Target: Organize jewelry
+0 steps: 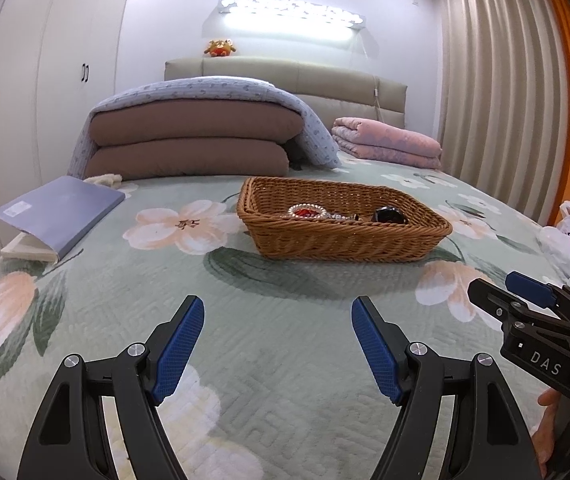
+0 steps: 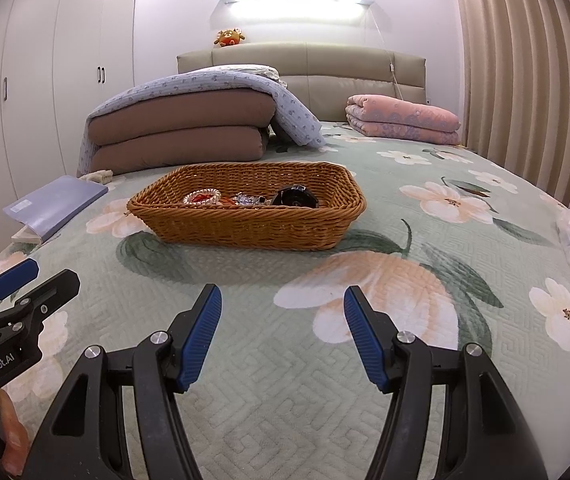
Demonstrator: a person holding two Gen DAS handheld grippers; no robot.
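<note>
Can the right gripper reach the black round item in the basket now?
Probably yes: the right gripper is open and empty, only bare bedspread lies before the basket, and the black round item sits uncovered.

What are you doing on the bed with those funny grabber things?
A person holds a two-finger tool in each hand. Both the left tool and the right tool are open and empty above the flowery bedspread. Ahead sits a wicker basket with jewelry already inside.
</note>
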